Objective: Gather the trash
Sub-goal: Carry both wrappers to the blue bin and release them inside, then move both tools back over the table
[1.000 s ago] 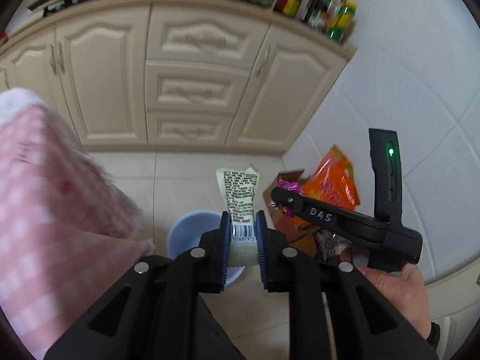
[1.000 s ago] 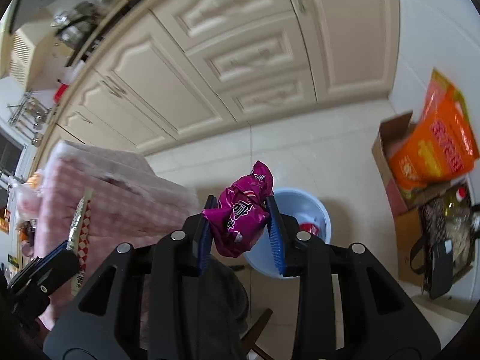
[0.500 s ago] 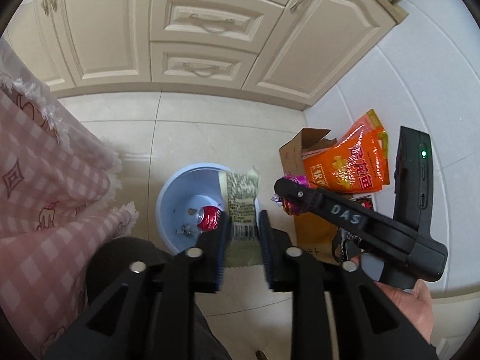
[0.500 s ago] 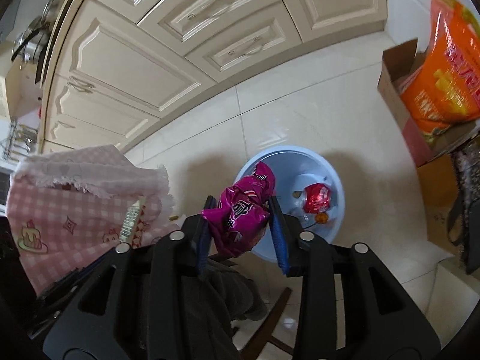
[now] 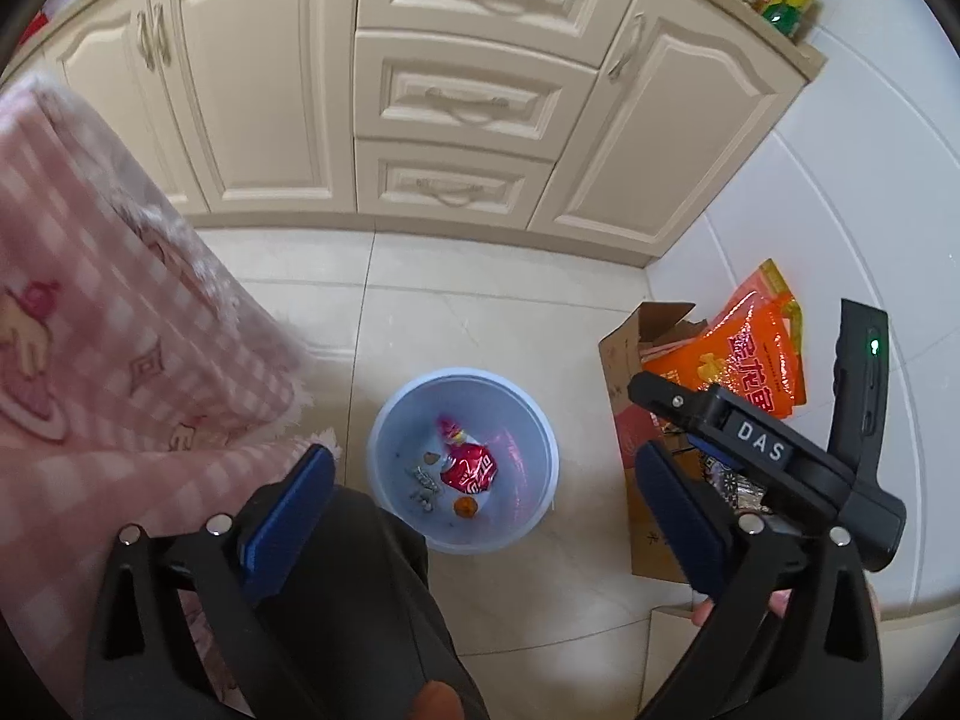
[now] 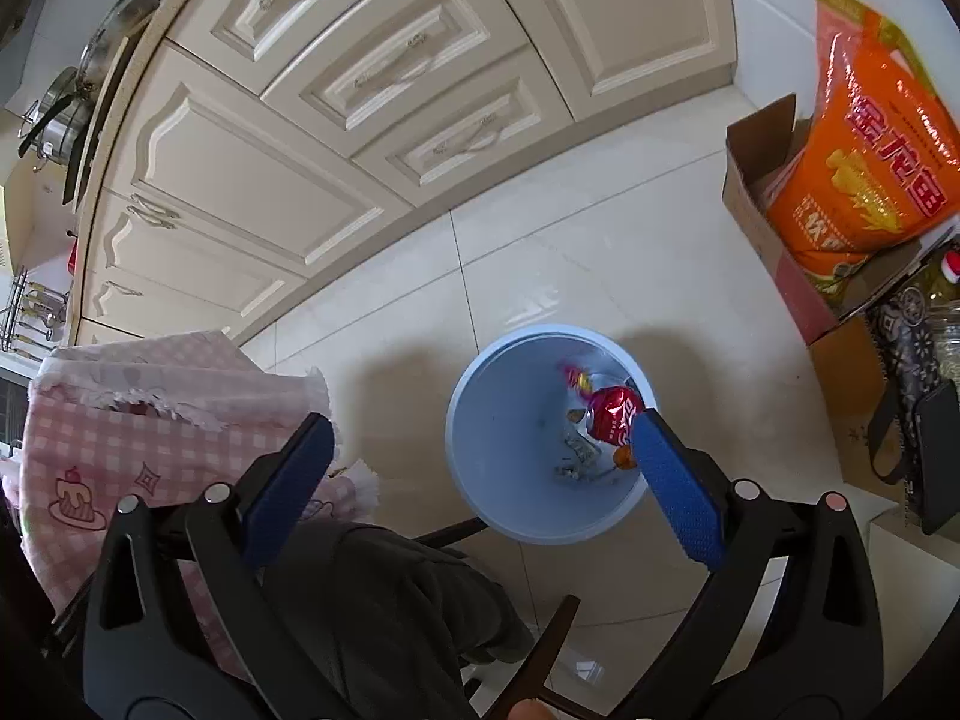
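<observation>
hanging over a blue bin on the tiled floor, both sets of jaws are swinging open with nothing between them.
in the left wrist view, the pink checked cloth lies past the left pad, the left gripper spreads wide with only the bin and a dark trouser leg between its pads, and beyond the right pad sit the right gripper, a cardboard box and an orange bag. in the right wrist view, the same cloth is by the left pad, and the bin is ahead between the pads of the right gripper. trash lies in the bin's bottom: a red wrapper, close by the right pad, and small scraps.
</observation>
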`<action>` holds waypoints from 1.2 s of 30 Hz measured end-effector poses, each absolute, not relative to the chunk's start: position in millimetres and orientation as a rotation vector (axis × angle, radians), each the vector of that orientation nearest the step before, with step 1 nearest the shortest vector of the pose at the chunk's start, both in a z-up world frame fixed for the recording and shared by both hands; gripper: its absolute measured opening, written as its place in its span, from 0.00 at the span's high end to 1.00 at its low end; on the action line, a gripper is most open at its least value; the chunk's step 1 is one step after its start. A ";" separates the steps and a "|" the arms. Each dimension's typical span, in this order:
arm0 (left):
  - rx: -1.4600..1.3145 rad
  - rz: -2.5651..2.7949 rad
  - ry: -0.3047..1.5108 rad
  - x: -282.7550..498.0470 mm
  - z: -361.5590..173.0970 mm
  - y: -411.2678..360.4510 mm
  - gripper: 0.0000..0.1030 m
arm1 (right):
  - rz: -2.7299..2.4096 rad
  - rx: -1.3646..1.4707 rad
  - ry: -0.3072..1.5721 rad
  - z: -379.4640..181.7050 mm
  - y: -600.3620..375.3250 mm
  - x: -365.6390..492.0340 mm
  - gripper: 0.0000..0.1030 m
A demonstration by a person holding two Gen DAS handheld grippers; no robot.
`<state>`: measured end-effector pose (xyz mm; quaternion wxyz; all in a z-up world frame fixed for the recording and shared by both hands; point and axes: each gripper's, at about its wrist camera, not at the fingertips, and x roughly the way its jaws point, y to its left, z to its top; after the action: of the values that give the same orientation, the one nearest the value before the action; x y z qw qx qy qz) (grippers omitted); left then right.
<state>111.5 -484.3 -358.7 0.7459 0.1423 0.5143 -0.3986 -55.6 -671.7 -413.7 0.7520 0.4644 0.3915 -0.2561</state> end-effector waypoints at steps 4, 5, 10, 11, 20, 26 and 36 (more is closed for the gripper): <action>0.321 -0.884 1.081 103.5 -340.2 -479.7 0.04 | -0.577 0.988 0.839 -396.2 -667.5 -57.0 0.06; 0.323 -0.888 1.076 102.7 -336.7 -479.8 0.04 | -0.581 0.985 0.836 -393.2 -666.1 -56.7 0.06; 0.308 -0.918 1.029 92.3 -310.1 -472.8 0.04 | -0.584 0.964 0.809 -370.8 -661.3 -58.7 0.06; 0.299 -0.929 1.016 89.7 -301.7 -470.0 0.04 | -0.583 0.959 0.803 -366.7 -659.7 -58.4 0.06; 0.263 -0.975 0.876 70.9 -240.1 -439.5 0.04 | -0.573 0.889 0.718 -301.0 -643.1 -55.8 0.06; 0.204 -0.964 0.767 65.4 -192.2 -396.8 0.04 | -0.525 0.809 0.644 -246.9 -617.1 -46.7 0.06; 0.165 -0.847 0.586 72.8 -135.8 -317.1 0.04 | -0.384 0.664 0.565 -168.9 -539.9 -10.2 0.06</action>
<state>72.8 -317.1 -135.8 0.8671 0.0788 0.2799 -0.4043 -10.2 -539.9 -168.9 0.8888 0.3194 0.2718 -0.1851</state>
